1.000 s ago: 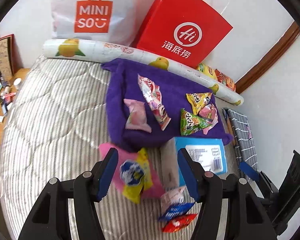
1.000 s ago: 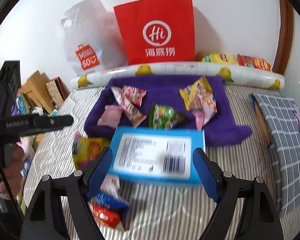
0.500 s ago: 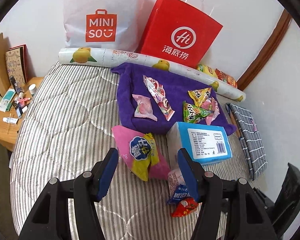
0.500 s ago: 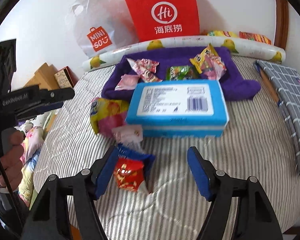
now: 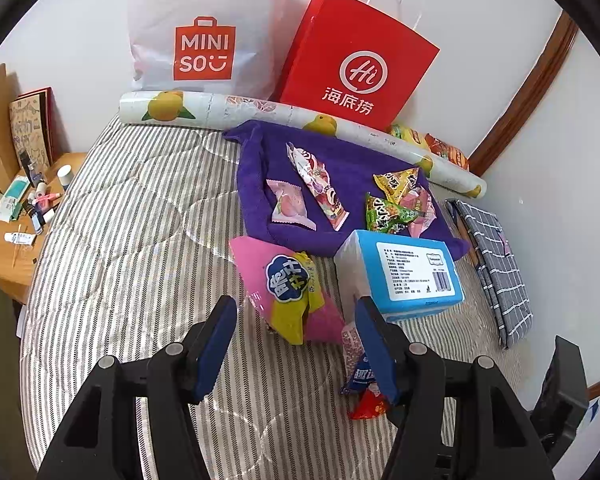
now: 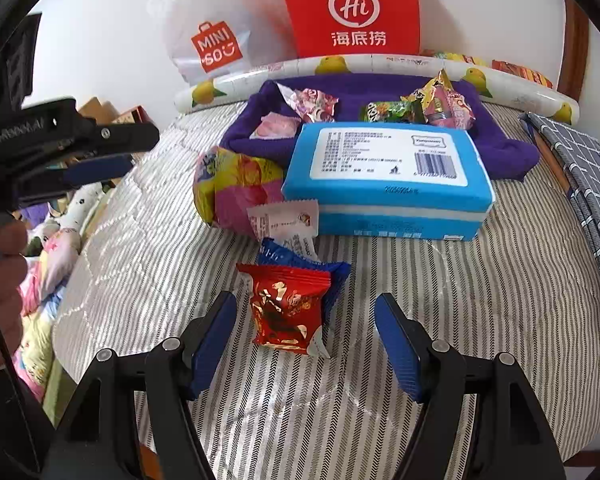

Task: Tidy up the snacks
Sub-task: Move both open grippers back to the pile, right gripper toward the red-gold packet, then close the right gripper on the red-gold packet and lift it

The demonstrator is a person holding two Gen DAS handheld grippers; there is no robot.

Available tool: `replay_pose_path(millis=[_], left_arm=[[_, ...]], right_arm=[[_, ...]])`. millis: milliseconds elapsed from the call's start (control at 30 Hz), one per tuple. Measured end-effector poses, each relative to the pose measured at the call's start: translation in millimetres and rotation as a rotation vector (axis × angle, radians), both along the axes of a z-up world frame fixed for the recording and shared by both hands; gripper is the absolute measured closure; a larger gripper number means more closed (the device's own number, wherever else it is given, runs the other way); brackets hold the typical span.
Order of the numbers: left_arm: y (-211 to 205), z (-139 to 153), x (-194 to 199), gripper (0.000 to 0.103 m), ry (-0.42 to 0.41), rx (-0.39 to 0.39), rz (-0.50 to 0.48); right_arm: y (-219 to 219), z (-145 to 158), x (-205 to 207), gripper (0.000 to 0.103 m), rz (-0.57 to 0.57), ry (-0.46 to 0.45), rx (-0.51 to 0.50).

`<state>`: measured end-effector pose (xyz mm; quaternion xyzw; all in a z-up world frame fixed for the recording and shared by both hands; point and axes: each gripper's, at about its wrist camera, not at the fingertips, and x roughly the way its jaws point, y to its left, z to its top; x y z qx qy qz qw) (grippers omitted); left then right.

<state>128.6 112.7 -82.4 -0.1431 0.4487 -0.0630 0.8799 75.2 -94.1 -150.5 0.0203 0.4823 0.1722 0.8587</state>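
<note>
Striped bedding (image 6: pixel 440 300) carries everything. Right tongs (image 6: pixel 305 332) hang released, straddling but not touching the red snack packet (image 6: pixel 286 308), which lies on a blue packet (image 6: pixel 300 260). Left tongs (image 5: pixel 296 340) gape empty near the pink-and-yellow bag (image 5: pixel 292 284). Beyond the blue box (image 6: pixel 388 176), several snacks already sit on the purple towel (image 5: pixel 340 160); I'd judge it roughly half done, four left. The white wrapper's (image 6: pixel 284 220) print is unreadable, and the far packets behind the roll (image 5: pixel 300 120) are cut off.
</note>
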Motion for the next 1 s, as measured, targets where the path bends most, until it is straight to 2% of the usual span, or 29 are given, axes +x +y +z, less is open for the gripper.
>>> replay_pose_path(millis=[100, 267, 367, 467, 600, 633, 1000], left_arm=[[1.2, -2.1, 0.0, 0.044, 0.002, 0.005, -0.003], [4.0, -4.7, 0.3, 0.044, 0.006, -0.002, -0.004], [5.8, -5.9, 1.1, 0.044, 0.008, -0.001, -0.002], [10.9, -9.0, 1.6, 0.044, 0.015, -0.006, 0.008], [16.8, -14.7, 1.0, 0.044, 0.030, -0.012, 0.023], [18.5, -16.4, 0.3, 0.044, 0.035, -0.015, 0.027], [21.1, -26.7, -1.9, 0.044, 0.065, -0.020, 0.047]], right_arm=[[2.2, -5.2, 1.5, 0.031, -0.009, 0.008, -0.004], [4.3, -13.8, 7.0, 0.039, -0.018, 0.034, -0.004], [6.3, -16.0, 7.1, 0.046, -0.011, 0.035, 0.008], [9.2, -14.7, 6.2, 0.059, 0.009, 0.034, 0.017], [9.2, -10.5, 2.5, 0.061, 0.019, 0.020, 0.016], [8.2, -10.2, 1.6, 0.070, 0.020, 0.022, 0.022], [1.1, -11.4, -2.3, 0.068, 0.037, 0.044, 0.053]])
